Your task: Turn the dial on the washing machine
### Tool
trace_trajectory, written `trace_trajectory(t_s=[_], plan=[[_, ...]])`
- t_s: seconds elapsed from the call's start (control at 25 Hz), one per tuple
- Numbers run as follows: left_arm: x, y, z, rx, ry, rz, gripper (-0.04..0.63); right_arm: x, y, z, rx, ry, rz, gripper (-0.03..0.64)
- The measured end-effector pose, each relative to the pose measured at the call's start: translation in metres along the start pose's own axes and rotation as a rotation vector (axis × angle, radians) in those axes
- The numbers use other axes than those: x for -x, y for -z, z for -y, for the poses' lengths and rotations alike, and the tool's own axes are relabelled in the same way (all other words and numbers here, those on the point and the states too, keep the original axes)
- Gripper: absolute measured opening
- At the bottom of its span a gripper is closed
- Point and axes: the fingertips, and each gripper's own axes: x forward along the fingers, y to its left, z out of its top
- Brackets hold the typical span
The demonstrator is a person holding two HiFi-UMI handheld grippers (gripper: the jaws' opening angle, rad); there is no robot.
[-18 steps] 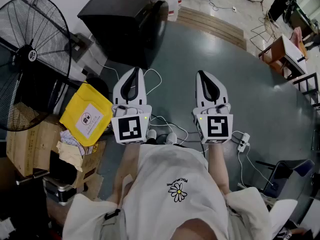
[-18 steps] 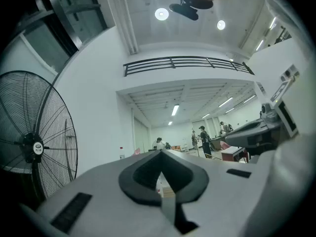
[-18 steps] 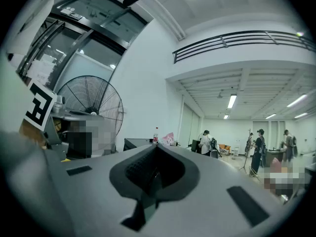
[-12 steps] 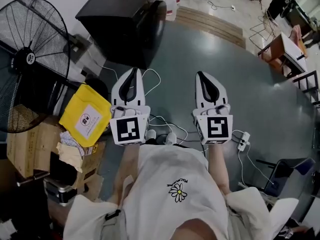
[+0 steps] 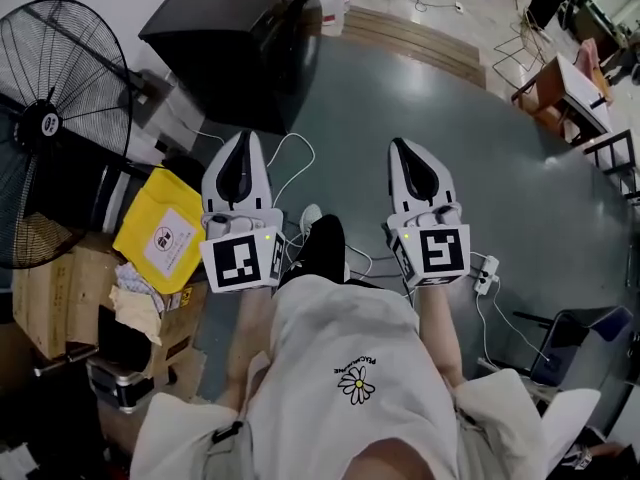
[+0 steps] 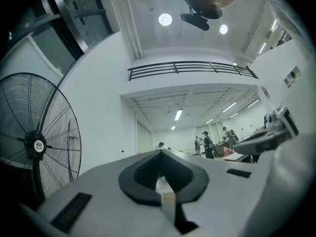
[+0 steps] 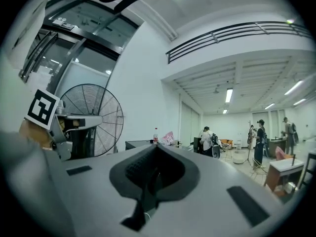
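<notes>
No washing machine or dial shows in any view. In the head view my left gripper (image 5: 240, 138) and my right gripper (image 5: 400, 145) are held side by side at waist height, both pointing forward over the grey floor. Each has its jaws shut with nothing between them. The left gripper view shows that gripper's shut tips (image 6: 160, 153) aimed into an open hall beside a large fan (image 6: 37, 142). In the right gripper view the shut tips (image 7: 157, 147) point toward distant people and the same fan (image 7: 91, 122).
A big standing fan (image 5: 50, 128) is at the left, with a dark cabinet (image 5: 240, 38) ahead. A yellow bag (image 5: 160, 233) lies on cardboard boxes (image 5: 50, 288). Cables and a power strip (image 5: 485, 273) lie on the floor, and a black shoe (image 5: 325, 243) shows between the grippers.
The left gripper has shifted left and slightly lower. A black shoe has stepped forward between the grippers. The right gripper has hardly moved.
</notes>
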Motion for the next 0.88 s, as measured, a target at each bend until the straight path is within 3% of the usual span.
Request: trace_trajectory(t_s=[0.52, 0.88], plan=[[-0.091, 0.008, 0.023, -0.013, 0.063, 0.102, -0.002, -0.045, 0.017, 0.064, 0.042, 0.052, 0.031, 0.003], [-0.201, 0.04, 0.012, -0.021, 0.063, 0.094, -0.002, -0.144, 0.048, 0.109, 0.047, 0.02, -0.011, 0.003]])
